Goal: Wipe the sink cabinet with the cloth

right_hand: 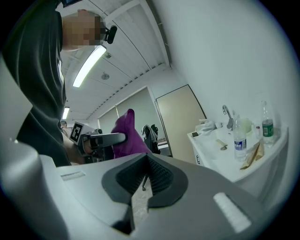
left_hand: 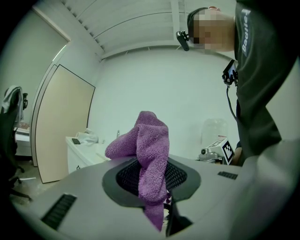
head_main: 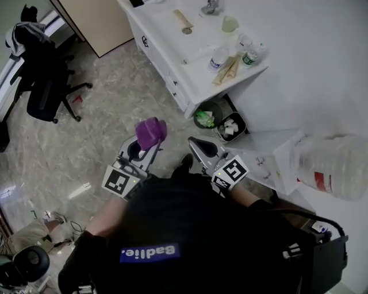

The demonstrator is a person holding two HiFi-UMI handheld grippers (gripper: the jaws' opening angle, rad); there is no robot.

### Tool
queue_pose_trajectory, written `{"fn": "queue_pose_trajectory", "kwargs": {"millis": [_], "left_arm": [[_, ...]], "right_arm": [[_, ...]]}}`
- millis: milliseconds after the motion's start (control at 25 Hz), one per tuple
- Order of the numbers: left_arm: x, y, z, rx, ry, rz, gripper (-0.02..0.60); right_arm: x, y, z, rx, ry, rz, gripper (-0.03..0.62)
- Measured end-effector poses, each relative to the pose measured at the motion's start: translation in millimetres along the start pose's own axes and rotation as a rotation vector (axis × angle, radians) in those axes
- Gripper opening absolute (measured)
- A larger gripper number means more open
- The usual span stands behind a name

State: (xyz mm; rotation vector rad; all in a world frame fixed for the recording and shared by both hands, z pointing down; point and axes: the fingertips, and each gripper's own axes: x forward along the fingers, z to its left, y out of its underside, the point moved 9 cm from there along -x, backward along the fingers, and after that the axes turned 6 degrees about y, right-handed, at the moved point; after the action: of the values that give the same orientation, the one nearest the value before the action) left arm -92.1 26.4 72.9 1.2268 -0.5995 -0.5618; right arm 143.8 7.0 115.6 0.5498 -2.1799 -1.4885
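Observation:
My left gripper (head_main: 147, 142) is shut on a purple cloth (head_main: 150, 132), held up in the air in front of the person. In the left gripper view the cloth (left_hand: 151, 150) bunches above the jaws and hangs down between them. The right gripper (head_main: 199, 144) is beside it, shut with nothing in it; its jaw tips (right_hand: 146, 157) meet. The white sink cabinet (head_main: 172, 54) stands ahead, well apart from both grippers. From the right gripper view I see the cabinet (right_hand: 208, 159) at the right, with the left gripper (right_hand: 105, 139) and cloth (right_hand: 125, 136) at the left.
Bottles (head_main: 218, 57), a faucet (head_main: 210, 7) and small items sit on the cabinet top. Two bins (head_main: 209, 118) stand on the floor at its near end. A black office chair (head_main: 43, 86) is at the left, a large water jug (head_main: 333, 166) at the right.

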Motion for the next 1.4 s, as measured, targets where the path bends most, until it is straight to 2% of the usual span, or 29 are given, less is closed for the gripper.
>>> {"fn": "queue_pose_trajectory", "kwargs": {"millis": [240,520,840,1160,1400], "left_arm": [[24.1,8.9,28.6,-0.018,-0.018,0.003,0.084],[40.4,45.8,99.0,-0.038,0.039,0.003,0.084],[80.8,128.4,195.6,0.01,0.06,0.023,0.084],[129.2,230.8,276.1,0.036,0.005,-0.007,0.084],[159.1,324.1,331.9,0.06,-0.057,-0.024,0.084]], "right_arm": [[20.5,9.1,-19.5,0.018,-0.014,0.031,-0.003],[73.0,51.9,-26.4,0.031,0.047,0.061,-0.003],[144.6,131.7,-46.9,0.075,0.063,0.06,-0.003],[205.6,236.4,-101.7,0.098,0.035,0.025,-0.003],[235.7,326.0,-146.6,0.123,0.06,-0.033,-0.003]]}}
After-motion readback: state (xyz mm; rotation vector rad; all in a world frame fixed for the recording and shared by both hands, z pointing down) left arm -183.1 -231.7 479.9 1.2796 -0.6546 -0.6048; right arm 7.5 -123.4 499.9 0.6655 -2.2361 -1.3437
